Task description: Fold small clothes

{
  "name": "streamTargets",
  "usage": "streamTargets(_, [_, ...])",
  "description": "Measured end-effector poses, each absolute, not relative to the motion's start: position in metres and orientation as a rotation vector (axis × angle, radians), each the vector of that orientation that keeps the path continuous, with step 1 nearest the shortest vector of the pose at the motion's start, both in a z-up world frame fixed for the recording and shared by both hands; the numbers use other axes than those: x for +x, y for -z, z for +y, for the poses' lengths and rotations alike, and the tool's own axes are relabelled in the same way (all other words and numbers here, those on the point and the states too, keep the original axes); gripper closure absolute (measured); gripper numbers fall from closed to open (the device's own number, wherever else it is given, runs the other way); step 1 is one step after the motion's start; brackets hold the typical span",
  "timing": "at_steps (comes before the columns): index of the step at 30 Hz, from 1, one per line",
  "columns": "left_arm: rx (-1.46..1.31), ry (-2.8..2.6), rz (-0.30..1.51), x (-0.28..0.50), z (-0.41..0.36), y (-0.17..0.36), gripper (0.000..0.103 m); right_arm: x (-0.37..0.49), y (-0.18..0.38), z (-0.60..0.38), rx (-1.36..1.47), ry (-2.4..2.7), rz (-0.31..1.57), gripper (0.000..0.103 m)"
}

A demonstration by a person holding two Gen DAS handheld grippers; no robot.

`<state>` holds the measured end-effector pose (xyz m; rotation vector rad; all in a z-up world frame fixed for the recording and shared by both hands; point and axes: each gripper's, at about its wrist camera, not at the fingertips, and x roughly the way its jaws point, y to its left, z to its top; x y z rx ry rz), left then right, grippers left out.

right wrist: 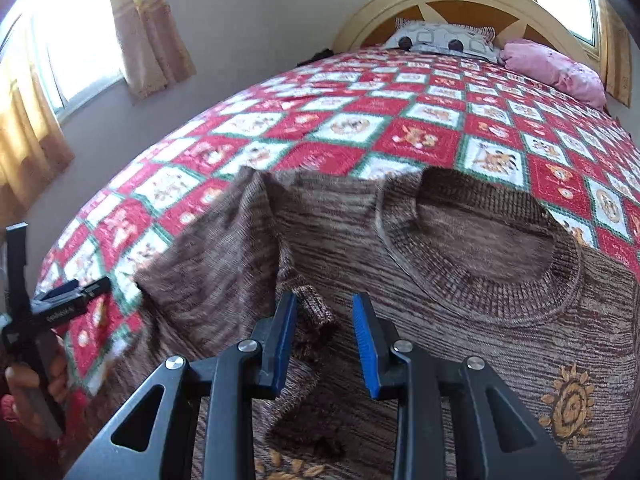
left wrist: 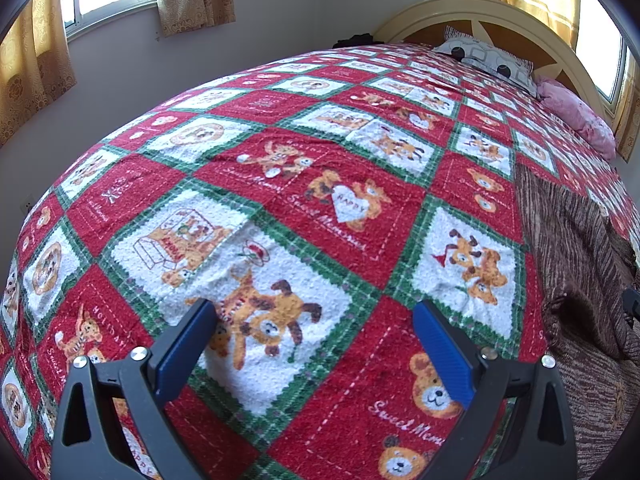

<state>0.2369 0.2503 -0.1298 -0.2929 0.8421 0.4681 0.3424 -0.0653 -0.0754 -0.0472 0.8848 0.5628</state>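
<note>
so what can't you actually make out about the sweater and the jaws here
- Brown sweater: its lower part, cut off by the bottom edge of the right wrist view and hidden behind the right gripper.
- Left sleeve: motion-blurred in the right wrist view.
- Left wrist view: only the sweater's edge shows, cut off at the right.
- Left gripper: jaws wide over the blanket, nothing between them.

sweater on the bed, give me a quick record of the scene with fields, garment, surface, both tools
garment: brown knit sweater, spread on the bed, neck opening toward the headboard, one sleeve folded in across the body
sleeve cuff: ribbed cuff lying just ahead of the right tool
surface: red, white and green teddy-bear blanket
right tool: over the sweater, fingers apart, nothing pinched
left tool: wide open over bare blanket, beside the sweater
far end: patterned pillow, pink pillow
</note>
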Motion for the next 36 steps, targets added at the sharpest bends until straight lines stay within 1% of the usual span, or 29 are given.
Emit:
streamTargets(9, [-0.294,-0.467,0.842,0.237,0.25,0.13,0.001,0.342,0.09,-0.054,-0.055,-0.587,0.931,0.074])
streamTargets(10, [-0.293,-0.468,0.842,0.237,0.25,0.13,0.001,0.343,0.089,-0.056,-0.046,-0.587,0.925,0.091])
streamTargets(11, [-0.293,-0.468,0.842,0.238,0.249,0.13,0.001,0.342,0.087,-0.057,-0.042,-0.592,0.916,0.097])
streamTargets(12, [-0.293,-0.468,0.842,0.237,0.25,0.13,0.001,0.341,0.084,-0.056,-0.052,-0.586,0.907,0.098])
streamTargets(16, [-0.292,-0.469,0.842,0.237,0.25,0.13,0.001,0.34,0.057,-0.062,-0.178,-0.5,0.791,0.098])
streamTargets(19, [-0.291,-0.469,0.843,0.237,0.25,0.13,0.001,0.35,0.05,-0.073,-0.241,-0.408,0.764,0.098])
streamTargets(22, [-0.288,-0.471,0.844,0.238,0.25,0.131,0.001,0.363,0.067,-0.07,-0.408,-0.301,0.727,0.098])
streamTargets(23, [-0.288,-0.471,0.844,0.238,0.25,0.131,0.001,0.371,0.08,-0.068,-0.464,-0.265,0.742,0.098])
streamTargets(25, [-0.291,-0.469,0.842,0.238,0.25,0.131,0.001,0.387,0.1,-0.072,-0.461,-0.25,0.838,0.098])
streamTargets(26, [-0.292,-0.468,0.842,0.238,0.25,0.131,0.001,0.391,0.099,-0.074,-0.448,-0.246,0.835,0.097])
streamTargets(27, [-0.293,-0.468,0.843,0.239,0.25,0.131,0.001,0.393,0.095,-0.075,-0.439,-0.238,0.838,0.088])
streamTargets(28, [-0.29,-0.469,0.844,0.239,0.251,0.131,0.001,0.395,0.093,-0.077,-0.436,-0.22,0.847,0.071])
streamTargets(29, [-0.288,-0.47,0.845,0.239,0.25,0.131,0.001,0.396,0.091,-0.08,-0.441,-0.193,0.853,0.063])
streamTargets(30, [-0.287,-0.47,0.845,0.239,0.251,0.131,0.0,0.394,0.088,-0.083,-0.442,-0.174,0.848,0.052])
streamTargets(34, [-0.289,-0.468,0.848,0.239,0.251,0.131,0.0,0.368,0.058,-0.116,-0.275,-0.125,0.806,0.052])
streamTargets(36, [-0.274,-0.478,0.854,0.241,0.249,0.132,0.0,0.344,0.045,-0.116,-0.195,-0.249,0.771,0.052])
